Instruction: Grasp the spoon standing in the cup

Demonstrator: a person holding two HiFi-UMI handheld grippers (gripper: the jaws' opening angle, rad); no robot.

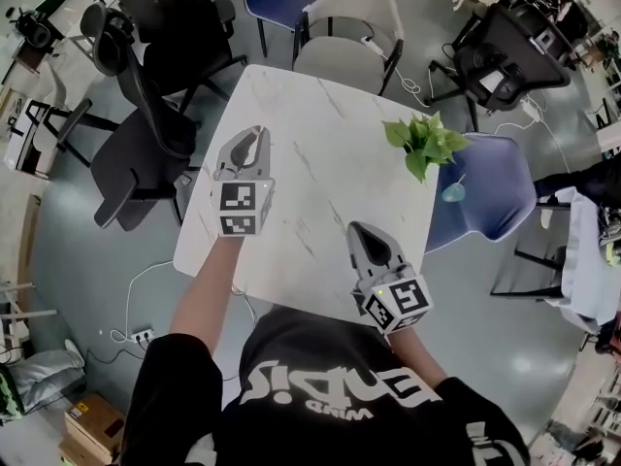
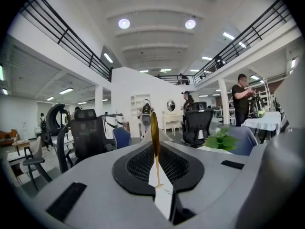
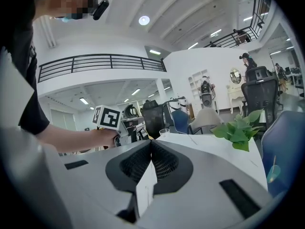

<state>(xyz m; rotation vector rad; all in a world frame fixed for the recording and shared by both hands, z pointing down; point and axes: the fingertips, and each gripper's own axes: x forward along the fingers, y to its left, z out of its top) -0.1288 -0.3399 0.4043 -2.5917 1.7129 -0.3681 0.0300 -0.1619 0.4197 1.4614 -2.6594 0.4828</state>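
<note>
Left gripper (image 2: 155,147) nipped almost closed on the slim gold spoon (image 2: 154,128), upright between its pads over the white table (image 1: 320,163); right gripper (image 3: 151,143) pressed together, empty, over that table.

hand-held grippers (image 1: 256,132) (image 1: 358,227): 2 | spoon (image 2: 155,137): 1 | cup (image 3: 164,132): 1 | plant (image 1: 424,142): 1 | table (image 1: 320,178): 1

The person wears a black short-sleeved T-shirt (image 1: 330,396) with large white lettering printed across it. The left gripper (image 1: 254,144) and the right gripper (image 1: 361,236) have pale grey shells and black, mesh-textured jaws. Each carries a white cube (image 1: 241,209) printed with black square markers.
</note>
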